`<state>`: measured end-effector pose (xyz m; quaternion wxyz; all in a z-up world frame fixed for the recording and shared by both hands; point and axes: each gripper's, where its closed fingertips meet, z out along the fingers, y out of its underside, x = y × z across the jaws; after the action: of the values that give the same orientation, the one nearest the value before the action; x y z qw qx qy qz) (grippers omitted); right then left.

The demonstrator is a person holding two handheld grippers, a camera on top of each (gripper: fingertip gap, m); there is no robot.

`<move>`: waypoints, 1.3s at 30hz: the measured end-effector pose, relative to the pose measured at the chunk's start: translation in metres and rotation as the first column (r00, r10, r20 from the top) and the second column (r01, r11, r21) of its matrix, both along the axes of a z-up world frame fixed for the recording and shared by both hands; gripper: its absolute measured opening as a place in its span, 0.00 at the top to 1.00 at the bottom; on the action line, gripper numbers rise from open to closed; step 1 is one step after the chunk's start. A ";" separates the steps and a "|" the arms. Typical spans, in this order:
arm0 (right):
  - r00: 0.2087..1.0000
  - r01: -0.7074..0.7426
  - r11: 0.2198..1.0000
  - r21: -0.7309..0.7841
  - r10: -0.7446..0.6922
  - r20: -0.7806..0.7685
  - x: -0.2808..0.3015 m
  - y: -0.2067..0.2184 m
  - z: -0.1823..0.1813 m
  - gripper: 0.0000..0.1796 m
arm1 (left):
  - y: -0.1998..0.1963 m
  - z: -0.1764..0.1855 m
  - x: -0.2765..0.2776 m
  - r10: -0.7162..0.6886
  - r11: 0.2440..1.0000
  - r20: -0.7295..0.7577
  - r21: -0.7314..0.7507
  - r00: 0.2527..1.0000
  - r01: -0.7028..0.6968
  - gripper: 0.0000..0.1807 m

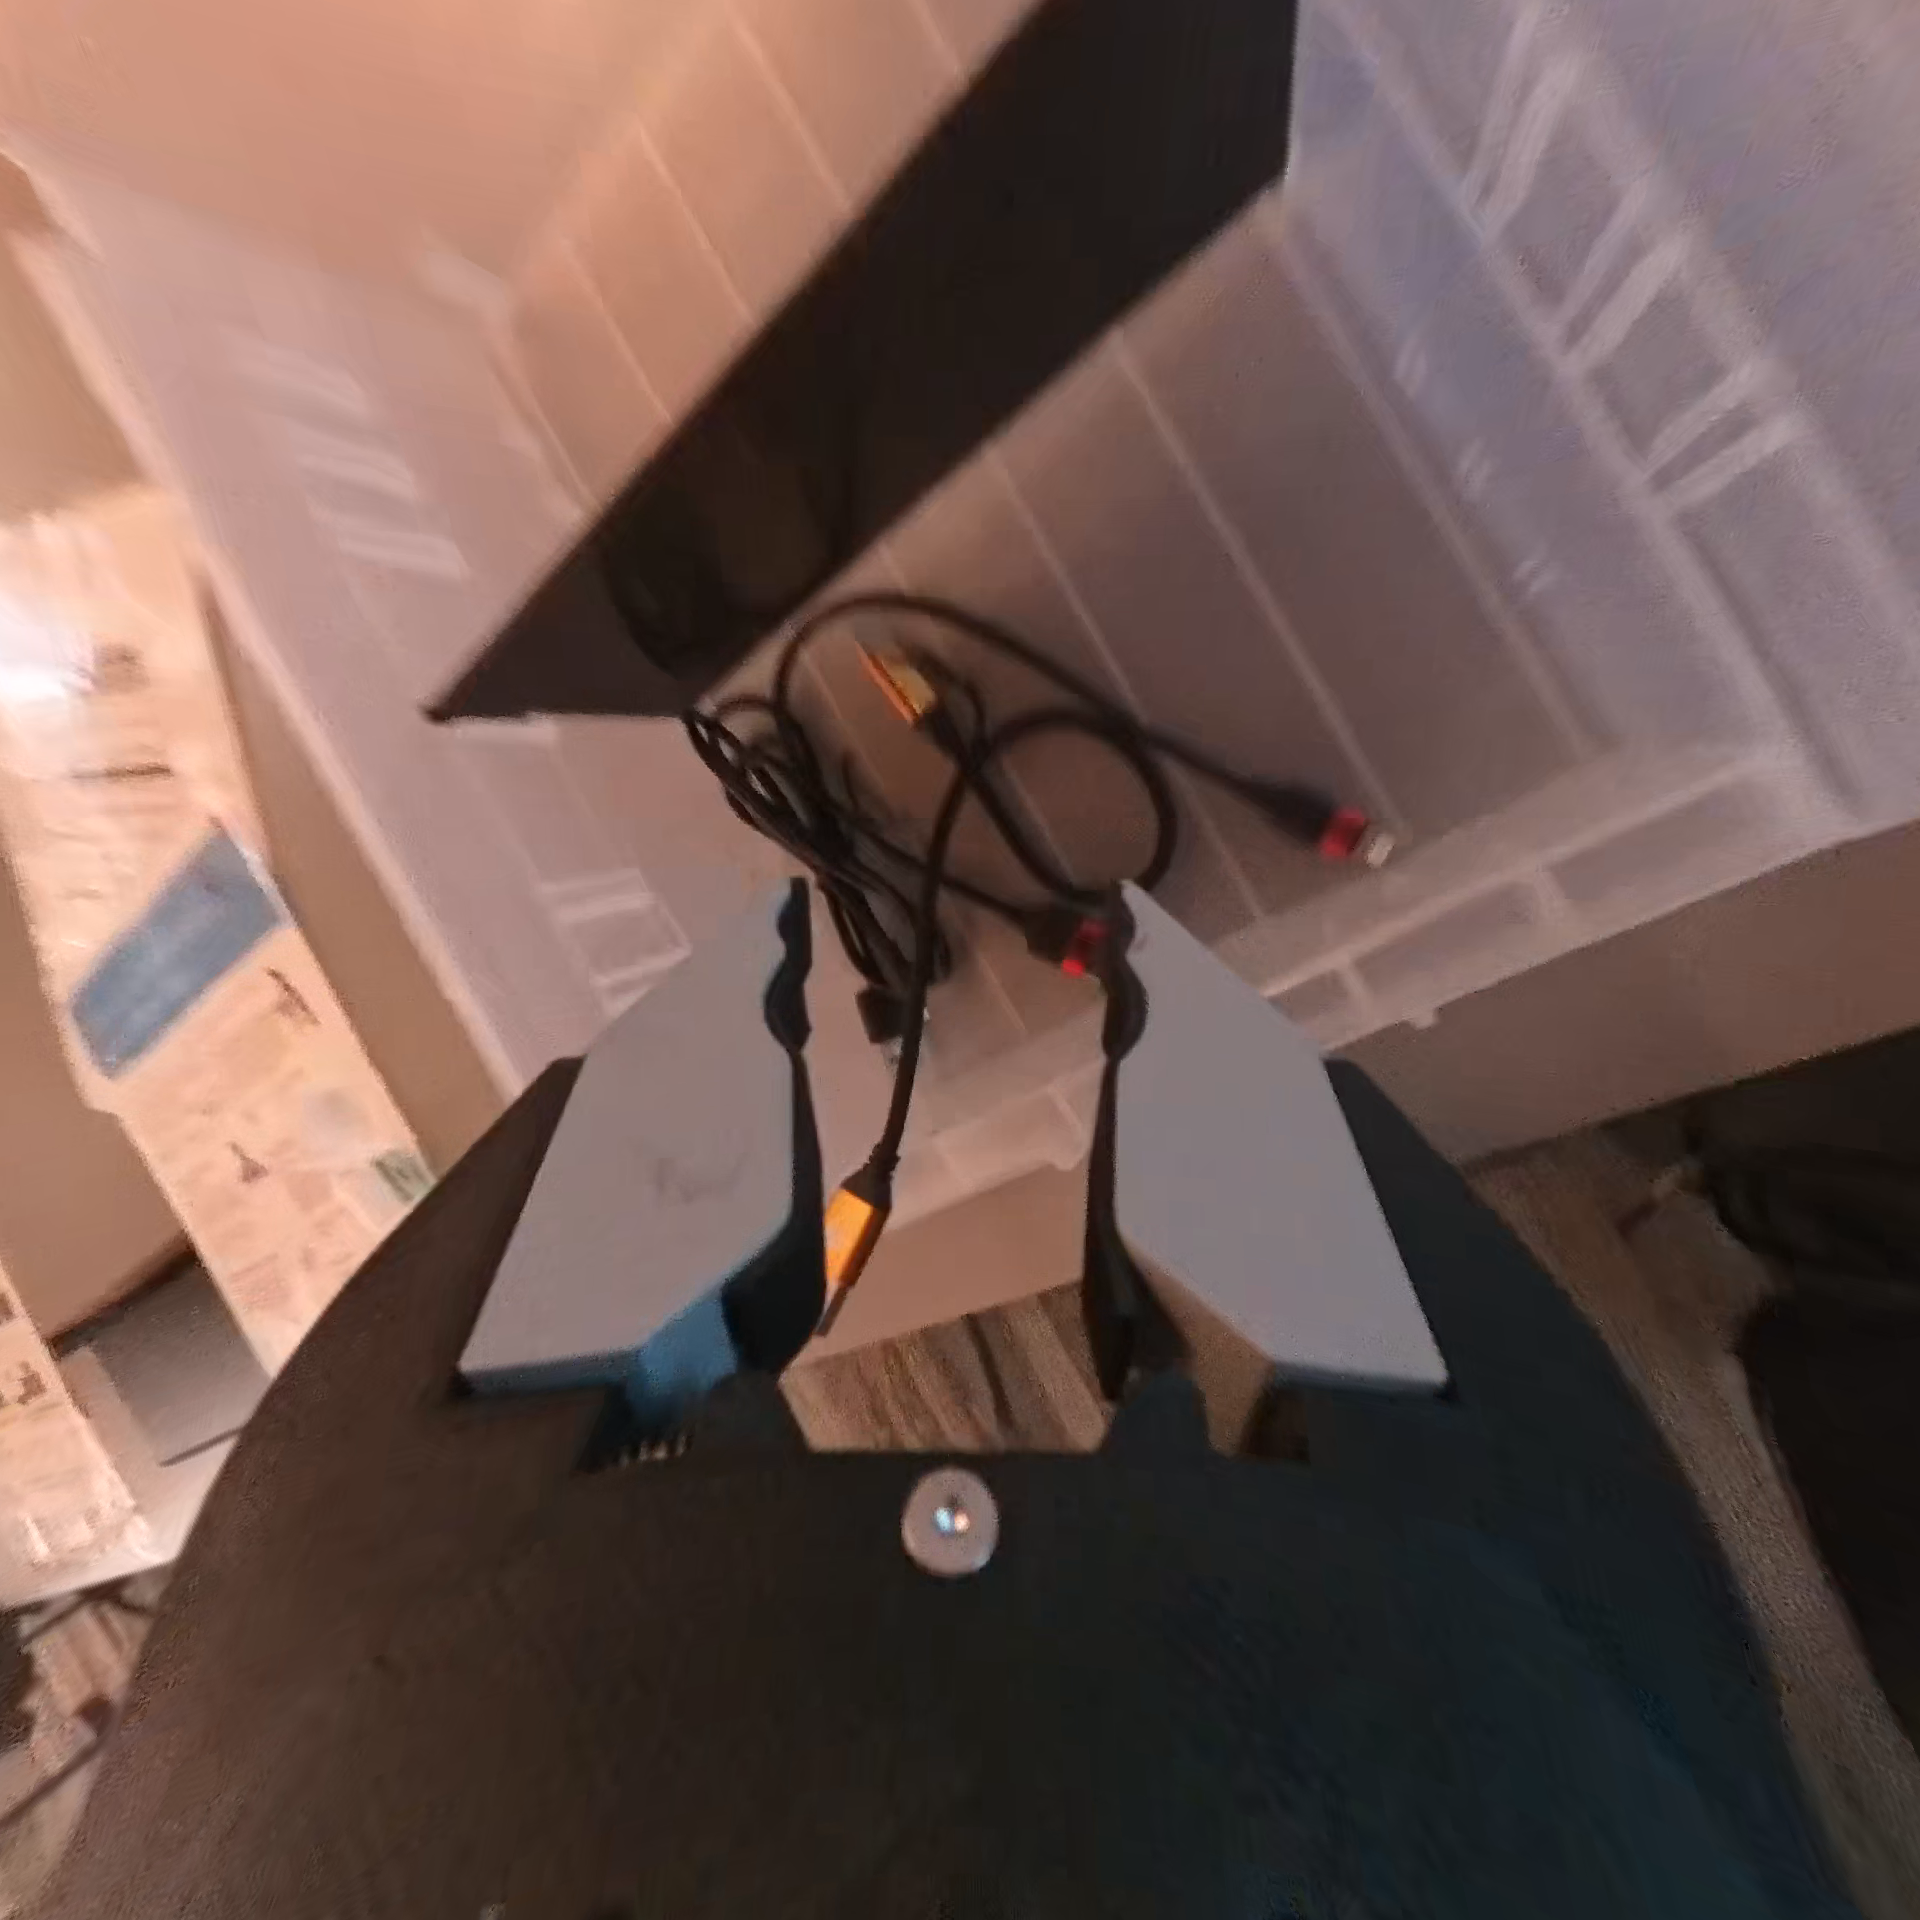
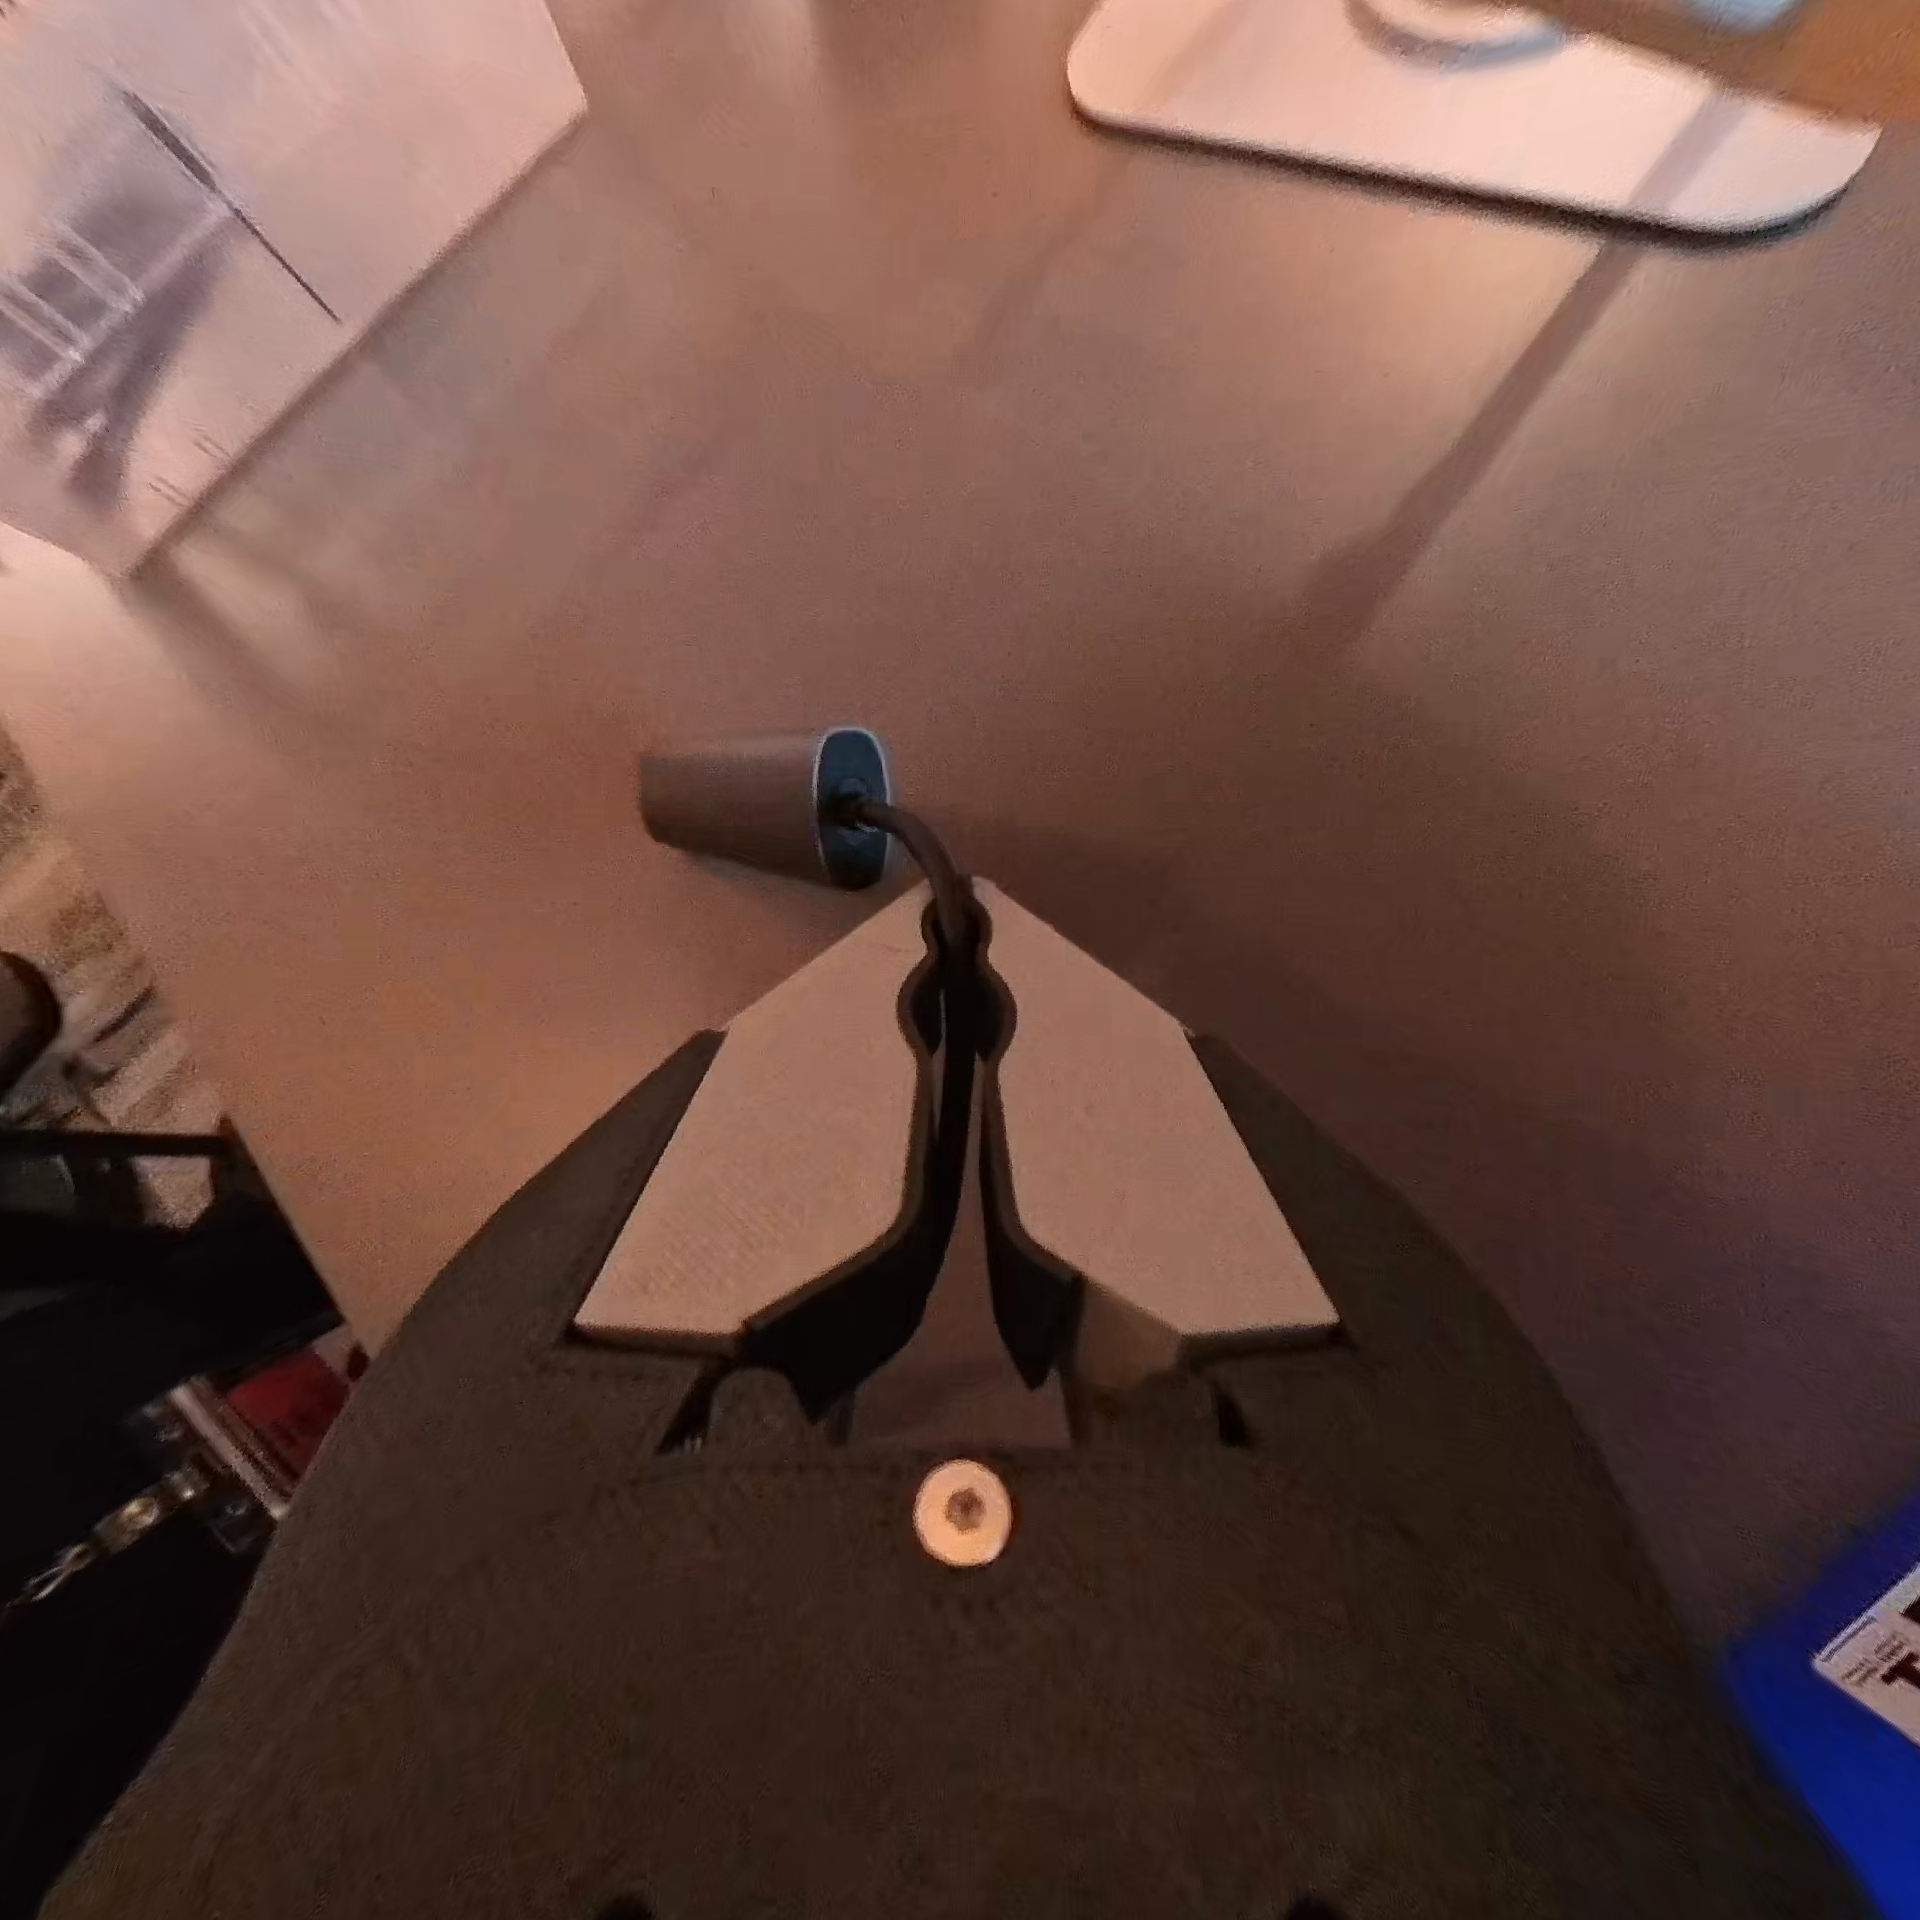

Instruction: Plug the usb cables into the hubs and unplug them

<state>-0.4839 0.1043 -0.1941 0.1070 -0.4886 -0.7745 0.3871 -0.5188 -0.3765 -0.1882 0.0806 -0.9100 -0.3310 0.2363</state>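
The right gripper (image 2: 954, 914) has its jaws pressed together on the black cable (image 2: 902, 831) of a grey hub (image 2: 753, 805), which lies on the brown counter (image 2: 1143, 520) just ahead. The left gripper (image 1: 956, 904) has its jaws spread apart; an orange-plugged cable (image 1: 857, 1210) hangs between them, seemingly ungripped, from a blurred tangle of black cables (image 1: 935, 748) over clear plastic bins (image 1: 1455, 520).

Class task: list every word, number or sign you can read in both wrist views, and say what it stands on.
White label on the blue item, right wrist view: dark print, cut off and blurred, unreadable.
Printed sheets, left wrist view: blurred, unreadable.
No other writing shows.
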 end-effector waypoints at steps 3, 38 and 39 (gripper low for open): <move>1.000 0.000 1.000 0.023 -0.001 0.016 -0.002 0.001 -0.009 1.00 | -0.018 -0.022 -0.007 0.050 0.997 0.097 -0.061 0.994 -0.044 0.72; 0.937 -0.218 0.976 -0.022 0.203 -0.284 0.050 -0.055 0.095 0.67 | 0.202 0.192 0.048 -0.251 0.820 -0.713 0.204 0.655 0.535 1.00; 0.921 -0.284 0.956 -0.069 0.252 -0.298 0.060 -0.069 0.103 0.67 | 0.230 0.174 0.064 -0.315 0.750 -0.676 0.252 0.666 0.612 1.00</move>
<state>-0.4243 0.0351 -0.0915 0.1367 -0.3219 -0.7878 0.5070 -0.4548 -0.1467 -0.0143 0.4519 -0.7962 -0.0831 0.3937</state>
